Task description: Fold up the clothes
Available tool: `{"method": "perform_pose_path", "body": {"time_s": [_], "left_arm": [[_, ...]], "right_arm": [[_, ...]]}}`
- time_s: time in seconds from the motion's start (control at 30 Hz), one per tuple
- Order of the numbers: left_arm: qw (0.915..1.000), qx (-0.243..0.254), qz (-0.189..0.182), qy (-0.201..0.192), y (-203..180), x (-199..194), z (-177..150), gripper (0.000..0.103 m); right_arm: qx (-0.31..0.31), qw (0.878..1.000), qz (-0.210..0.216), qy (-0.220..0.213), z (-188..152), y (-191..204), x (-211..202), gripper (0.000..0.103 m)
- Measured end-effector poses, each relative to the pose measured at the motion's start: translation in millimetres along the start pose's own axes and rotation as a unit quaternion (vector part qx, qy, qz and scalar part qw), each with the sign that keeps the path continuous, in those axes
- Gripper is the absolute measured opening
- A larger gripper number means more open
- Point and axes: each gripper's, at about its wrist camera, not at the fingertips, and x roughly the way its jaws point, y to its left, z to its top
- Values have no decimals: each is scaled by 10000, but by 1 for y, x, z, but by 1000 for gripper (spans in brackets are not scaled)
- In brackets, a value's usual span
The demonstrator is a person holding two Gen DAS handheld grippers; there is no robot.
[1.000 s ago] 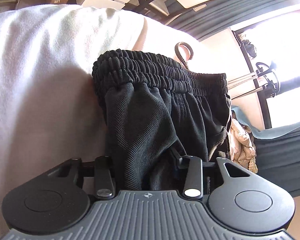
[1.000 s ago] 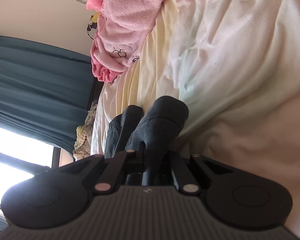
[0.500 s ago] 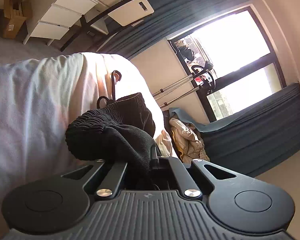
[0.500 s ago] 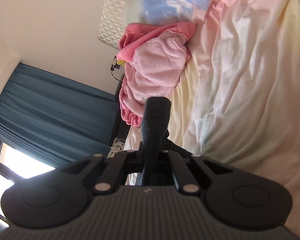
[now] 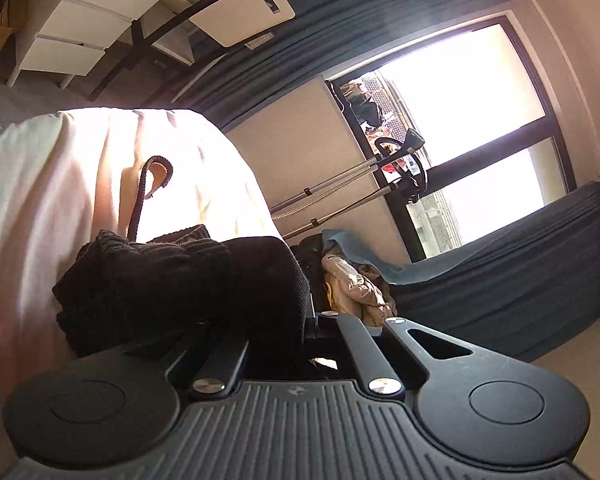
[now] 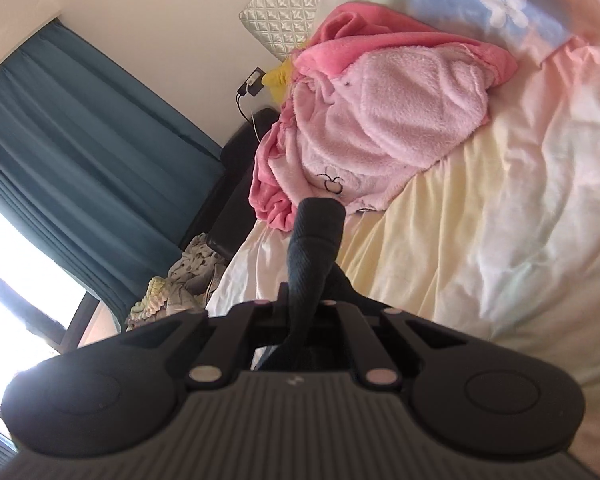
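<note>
Bunching black shorts (image 5: 188, 288) over the left gripper (image 5: 276, 320), blocking most of the way ahead; drawstring (image 5: 148, 184) looping across the bed sheet (image 5: 40, 200) beyond. Leaving open sheet toward the bed's foot edge. Crowding the window-side edge: crutches (image 5: 340, 196) leaning, clothes pile (image 5: 352, 284) just past it. Standing up from the right gripper (image 6: 300, 312), a dark fold (image 6: 316, 240) screening the centre line. Occupying the head end: pink blanket (image 6: 380, 120) and pillow (image 6: 500, 8). Staying open: wrinkled sheet toward the bed's far side.

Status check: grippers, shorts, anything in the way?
Left gripper shut on shorts. Right gripper shut on shorts too. Pink blanket on bed ahead.
</note>
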Motion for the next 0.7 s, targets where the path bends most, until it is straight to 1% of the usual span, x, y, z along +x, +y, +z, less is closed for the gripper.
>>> {"method": "perform_pose_path", "body": {"time_s": [0.07,0.13,0.2,0.23,0.3,0.33,0.4,0.43,0.5,0.53,0.57,0.6,0.63,0.67,0.7], "left_arm": [[9994,262,211,-2,-10,44,7,2],[9984,255,498,84,-6,95,11,2],[9971,252,703,133,2,137,13,2],[9959,356,819,157,6,162,14,3],[9927,641,1005,206,7,193,11,3],[9904,825,1084,219,5,206,8,3],[9866,1008,1252,267,5,222,4,3],[9846,1089,1335,291,5,229,2,4],[9822,1138,1451,352,4,232,0,5],[9811,1165,1498,389,3,232,-1,5],[9799,1197,1534,433,2,232,-2,7],[9793,1252,1505,506,-1,231,-3,18],[9802,1243,1443,542,-3,227,-5,40],[9810,1232,1392,558,-5,222,-8,46],[9818,1205,1393,465,-8,212,-11,55]], "right_arm": [[-326,9994,-104,41,-10,28,41,3],[-639,9977,-212,100,-22,52,80,3],[-910,9950,-334,248,-36,66,119,3],[-1071,9929,-401,323,-45,71,141,3],[-1380,9882,-484,454,-61,78,180,3],[-1529,9858,-491,498,-67,80,194,3],[-1819,9803,-505,589,-78,84,222,3],[-1857,9790,-531,656,-81,81,232,3],[-1754,9803,-427,803,-85,70,238,4],[-1702,9808,-375,876,-86,65,242,6],[-1655,9811,-323,948,-88,60,245,12],[-1669,9805,-269,998,-84,59,238,16],[-1684,9799,-215,1047,-80,58,232,30],[-1698,9792,-161,1097,-77,58,225,49],[-1712,9785,-108,1147,-73,57,219,55]]}}
